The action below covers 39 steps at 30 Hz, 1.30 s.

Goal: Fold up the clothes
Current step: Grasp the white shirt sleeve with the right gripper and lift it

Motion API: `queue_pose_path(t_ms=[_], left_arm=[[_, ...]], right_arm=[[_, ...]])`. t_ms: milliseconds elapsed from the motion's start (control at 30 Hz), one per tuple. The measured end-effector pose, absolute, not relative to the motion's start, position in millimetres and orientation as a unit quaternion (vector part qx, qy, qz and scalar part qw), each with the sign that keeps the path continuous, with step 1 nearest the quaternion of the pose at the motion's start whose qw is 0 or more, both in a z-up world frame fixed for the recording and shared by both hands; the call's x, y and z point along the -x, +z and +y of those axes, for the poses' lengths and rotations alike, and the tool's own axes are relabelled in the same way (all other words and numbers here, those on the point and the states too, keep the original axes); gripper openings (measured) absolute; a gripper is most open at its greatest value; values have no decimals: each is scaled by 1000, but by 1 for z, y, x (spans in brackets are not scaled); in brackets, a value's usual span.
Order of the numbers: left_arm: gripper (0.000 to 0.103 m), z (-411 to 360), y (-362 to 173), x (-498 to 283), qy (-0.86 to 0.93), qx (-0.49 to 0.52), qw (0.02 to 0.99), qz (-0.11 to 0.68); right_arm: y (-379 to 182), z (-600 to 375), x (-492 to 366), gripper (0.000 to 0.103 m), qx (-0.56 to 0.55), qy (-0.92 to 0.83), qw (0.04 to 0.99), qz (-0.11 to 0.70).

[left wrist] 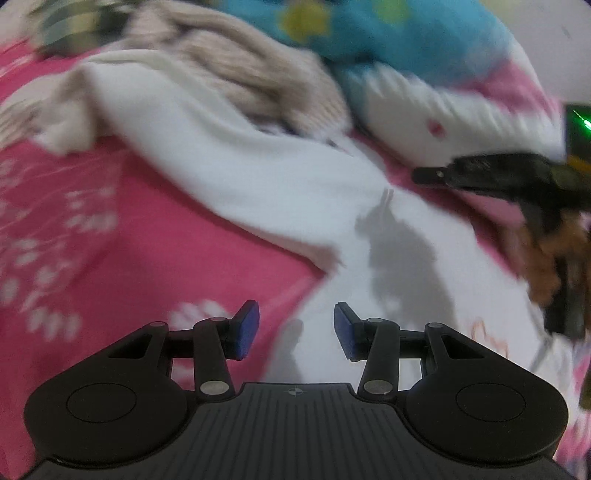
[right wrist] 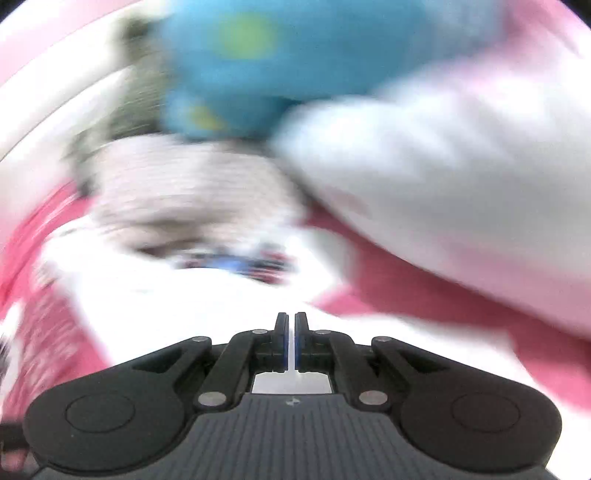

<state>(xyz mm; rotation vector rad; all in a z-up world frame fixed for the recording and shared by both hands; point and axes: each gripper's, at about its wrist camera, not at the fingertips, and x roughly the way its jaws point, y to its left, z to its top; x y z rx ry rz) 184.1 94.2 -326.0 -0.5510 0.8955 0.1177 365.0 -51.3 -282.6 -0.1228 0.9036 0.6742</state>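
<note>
A white garment (left wrist: 280,173) lies spread across the pink patterned bedsheet (left wrist: 110,240). My left gripper (left wrist: 296,332) is open and empty, just above the garment's near edge. The right gripper (left wrist: 432,174) shows at the right of the left wrist view, above the white garment. In the right wrist view, which is blurred, my right gripper (right wrist: 290,325) is shut with only a thin slit between its blue pads, over the white garment (right wrist: 192,306). I cannot tell whether cloth is pinched between them.
A beige knitted garment (left wrist: 240,70) lies bunched beyond the white one, also in the right wrist view (right wrist: 184,192). A blue plush with yellow spots (left wrist: 369,29) and a white and pink pillow (left wrist: 461,110) lie behind. Dark clothing (left wrist: 70,22) sits far left.
</note>
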Motion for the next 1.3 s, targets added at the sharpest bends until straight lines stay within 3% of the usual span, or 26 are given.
queue_pose_path(t_ms=[133, 200, 233, 567, 700, 900, 933, 1000, 1067, 1300], left_arm=[[45, 126, -325, -175, 106, 316, 849, 411], [45, 141, -324, -170, 133, 344, 840, 398], [45, 147, -324, -168, 144, 354, 837, 391], [46, 180, -325, -142, 198, 415, 810, 363], [45, 182, -325, -128, 198, 414, 811, 364], [46, 186, -325, -115, 202, 414, 809, 366], [46, 187, -326, -114, 201, 415, 808, 367], [46, 188, -325, -112, 199, 417, 807, 367], [45, 187, -323, -109, 196, 419, 808, 366], [46, 184, -308, -108, 175, 416, 819, 356]], right_arm=[[-244, 21, -357, 6, 125, 445, 808, 365], [-236, 59, -354, 26, 151, 493, 790, 332], [-235, 76, -355, 28, 164, 510, 782, 319], [-268, 198, -287, 28, 383, 634, 650, 173], [-306, 241, -276, 30, 444, 649, 591, 178], [-367, 268, -280, 34, 504, 605, 592, 171], [-365, 267, -280, 31, 497, 606, 596, 174], [-351, 263, -287, 7, 463, 605, 614, 206], [-331, 255, -301, 0, 412, 605, 636, 244], [-254, 220, -381, 0, 84, 628, 662, 399]])
